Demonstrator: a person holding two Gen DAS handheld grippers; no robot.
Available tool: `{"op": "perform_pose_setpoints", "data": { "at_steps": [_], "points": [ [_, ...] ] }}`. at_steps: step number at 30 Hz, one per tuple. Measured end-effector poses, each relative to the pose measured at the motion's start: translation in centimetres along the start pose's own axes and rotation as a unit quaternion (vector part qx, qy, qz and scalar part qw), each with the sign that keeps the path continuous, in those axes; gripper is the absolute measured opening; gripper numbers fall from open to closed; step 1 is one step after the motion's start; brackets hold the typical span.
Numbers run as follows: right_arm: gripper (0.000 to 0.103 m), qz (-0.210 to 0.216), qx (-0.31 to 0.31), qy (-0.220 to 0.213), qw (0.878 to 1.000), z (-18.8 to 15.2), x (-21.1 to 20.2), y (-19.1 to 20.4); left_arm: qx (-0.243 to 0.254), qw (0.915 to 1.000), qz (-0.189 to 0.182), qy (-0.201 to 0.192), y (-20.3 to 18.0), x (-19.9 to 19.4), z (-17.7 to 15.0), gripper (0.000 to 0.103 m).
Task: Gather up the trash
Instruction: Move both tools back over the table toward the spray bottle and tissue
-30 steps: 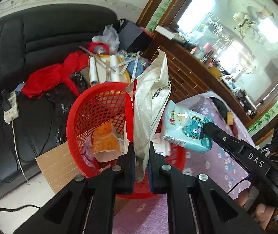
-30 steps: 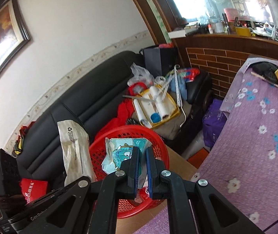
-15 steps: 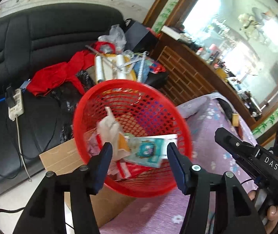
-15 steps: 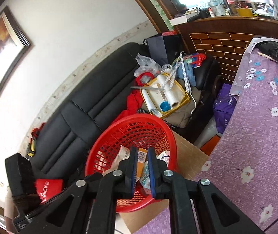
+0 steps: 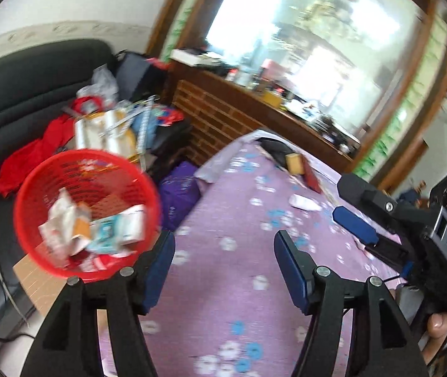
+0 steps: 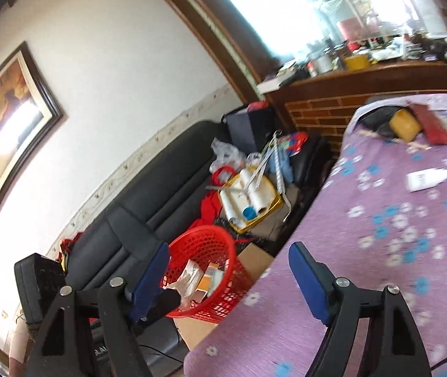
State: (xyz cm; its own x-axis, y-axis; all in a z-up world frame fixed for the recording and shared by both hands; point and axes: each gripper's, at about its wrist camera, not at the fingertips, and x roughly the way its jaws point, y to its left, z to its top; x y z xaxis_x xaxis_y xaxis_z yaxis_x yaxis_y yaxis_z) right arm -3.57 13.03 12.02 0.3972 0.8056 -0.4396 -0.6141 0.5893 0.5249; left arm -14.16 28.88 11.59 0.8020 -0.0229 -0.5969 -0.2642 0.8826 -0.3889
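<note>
Left wrist view: my left gripper [image 5: 223,257] stands with its jaws wide apart, having just been opening, and nothing lies between them; only the purple floral tablecloth [image 5: 239,298] shows in the gap. The red mesh basket [image 5: 35,185] sits to the left of the table, on a cardboard box [image 5: 32,279] beside the black sofa [image 5: 19,88]. Inside the basket I see the collected trash [image 5: 98,229]: crumpled white wrappers, an orange packet and a teal cartoon-printed pack, all somewhat blurred. My right gripper [image 5: 358,204] enters from the right edge, over the table, its blue pads apart and empty. A white tube [image 5: 303,202] lies on the cloth farther out, near it.

In the right wrist view, the right gripper [image 6: 229,270] likewise has just been opening and now stands wide, holding nothing. The basket [image 6: 198,245] lies near left, partly behind the left finger, with the wrappers [image 6: 198,278] resting in it. The white tube [image 6: 427,179] lies far right on the tablecloth [image 6: 364,267]. At the far end of the table sit a yellow block [image 6: 404,127] and a red flat case [image 6: 433,128], touching or nearly so; I cannot tell which.
</note>
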Motion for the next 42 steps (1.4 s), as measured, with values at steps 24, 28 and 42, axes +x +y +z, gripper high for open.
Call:
{"op": "perform_pose_setpoints", "data": {
  "at_steps": [24,28,42],
  "points": [
    [0.082,-0.110,0.098,-0.103,0.984,4.2,-17.8,-15.4,0.165,0.9820,-0.090,0.018,-17.4,6.3,0.4,0.067],
    [0.082,-0.124,0.116,-0.105,0.980,4.5,-18.3,-17.8,0.184,0.9787,-0.089,0.024,-18.8,8.2,0.5,0.067],
    [0.082,-0.170,0.176,-0.105,0.964,7.9,-17.2,-27.0,0.234,0.9681,-0.071,0.057,-21.7,17.2,3.2,0.068]
  ]
}}
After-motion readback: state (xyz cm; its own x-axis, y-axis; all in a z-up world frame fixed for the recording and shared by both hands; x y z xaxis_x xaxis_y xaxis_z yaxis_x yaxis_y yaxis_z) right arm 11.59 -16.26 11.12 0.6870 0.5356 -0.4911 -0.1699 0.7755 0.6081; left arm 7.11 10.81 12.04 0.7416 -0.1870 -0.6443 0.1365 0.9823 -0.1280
